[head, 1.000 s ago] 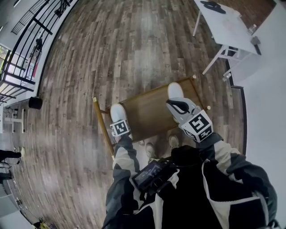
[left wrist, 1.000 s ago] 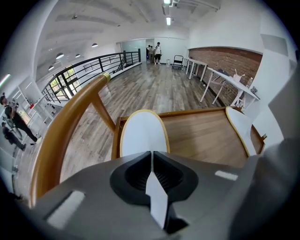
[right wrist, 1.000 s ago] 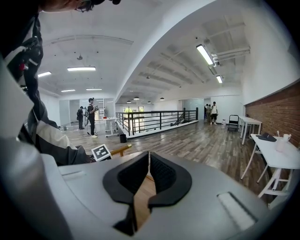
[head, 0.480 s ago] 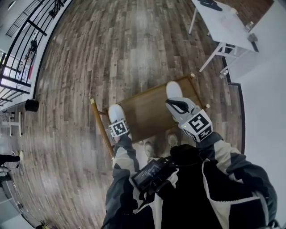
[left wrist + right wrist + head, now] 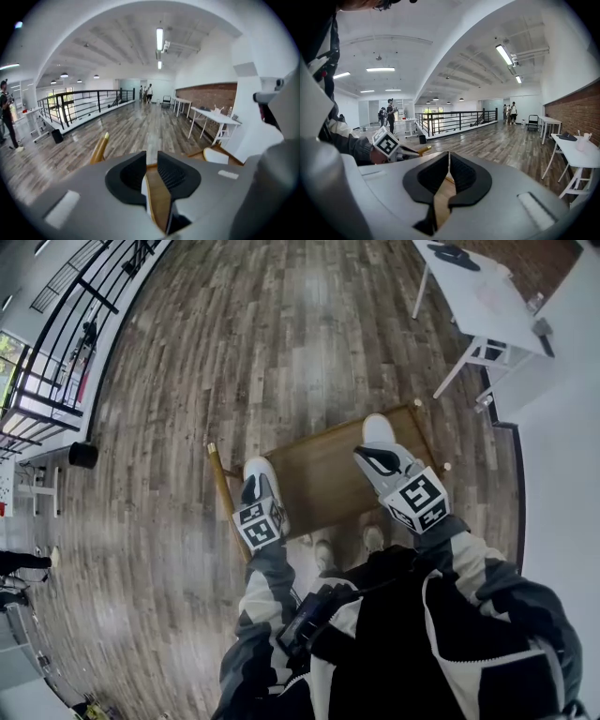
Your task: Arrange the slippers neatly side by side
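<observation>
Two white slippers lie on a low brown table [image 5: 323, 479]. The left slipper [image 5: 260, 474] rests at the table's left end. My left gripper [image 5: 255, 495] sits over its near end with jaws opening. In the left gripper view, my left gripper [image 5: 151, 164] shows a gap, with the slipper's pale edge [image 5: 143, 185] loose inside it. The right slipper [image 5: 378, 427] lies at the right end, also visible as the right slipper [image 5: 216, 154]. My right gripper [image 5: 373, 458] is shut on its near end. A thin white strip is pinched in the right gripper [image 5: 449, 164].
A white table [image 5: 487, 301] stands at the back right near the wall. A black railing [image 5: 56, 352] and a black bin [image 5: 82, 456] are at the left. The table's golden leg [image 5: 99, 147] sticks up at its left corner. People stand far off.
The left gripper's jaws have parted and it has drawn back slightly toward me, so more of the left slipper shows. The right gripper and its slipper kept their places.
</observation>
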The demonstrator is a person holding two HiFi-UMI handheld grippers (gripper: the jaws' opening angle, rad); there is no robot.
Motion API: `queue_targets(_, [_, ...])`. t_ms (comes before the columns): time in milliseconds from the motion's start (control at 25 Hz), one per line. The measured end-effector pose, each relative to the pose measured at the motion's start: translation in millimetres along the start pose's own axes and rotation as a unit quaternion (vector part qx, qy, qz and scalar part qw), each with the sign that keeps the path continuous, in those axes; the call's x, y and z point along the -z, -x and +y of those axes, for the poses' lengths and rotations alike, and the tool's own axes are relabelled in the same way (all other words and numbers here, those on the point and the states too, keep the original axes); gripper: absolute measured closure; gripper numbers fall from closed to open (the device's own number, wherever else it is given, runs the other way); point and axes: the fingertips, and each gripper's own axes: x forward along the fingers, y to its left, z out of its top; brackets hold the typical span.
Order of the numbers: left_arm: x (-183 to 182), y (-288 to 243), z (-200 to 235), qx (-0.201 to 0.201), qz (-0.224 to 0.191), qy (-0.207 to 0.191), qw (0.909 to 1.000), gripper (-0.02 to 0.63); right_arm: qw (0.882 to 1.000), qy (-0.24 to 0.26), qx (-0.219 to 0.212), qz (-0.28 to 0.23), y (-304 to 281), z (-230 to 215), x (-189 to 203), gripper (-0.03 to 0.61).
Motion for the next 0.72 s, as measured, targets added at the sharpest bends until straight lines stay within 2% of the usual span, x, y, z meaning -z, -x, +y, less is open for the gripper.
queue_targets(40, [-21, 15, -3, 0.008, -0.032, 0.0, 0.9994, 0.542, 1.0, 0.001, 0.001, -0.003, -1, 0, -2, 0.56])
queue_targets(120, [-62, 45, -9, 0.02, -0.098, -0.008, 0.9949, 0.587, 1.0, 0.0, 0.006, -0.01, -1, -3, -5, 0.56])
queue_targets(200, [-97, 77, -16, 0.024, -0.161, -0.027, 0.9864, 0.6, 1.0, -0.001, 0.013, -0.019, 0, -7, -8, 0.561])
queue_targets(280, [-121, 103, -21, 0.024, -0.2, -0.043, 0.9785, 0.601, 0.999, -0.004, 0.019, -0.027, 1, -8, -12, 0.565])
queue_targets(400, [-134, 123, -30, 0.032, -0.22, -0.051, 0.9736, 0.601, 0.999, -0.006, 0.026, -0.033, 1, -8, -15, 0.572])
queue_targets(560, [-133, 126, -44, 0.057, -0.224, -0.053, 0.9715, 0.601, 0.999, -0.004, 0.036, -0.023, -6, -10, -7, 0.574])
queue_targets(720, [-131, 126, -51, 0.079, -0.224, -0.051, 0.9699, 0.601, 0.997, -0.001, 0.07, 0.028, -18, -37, 33, 0.575])
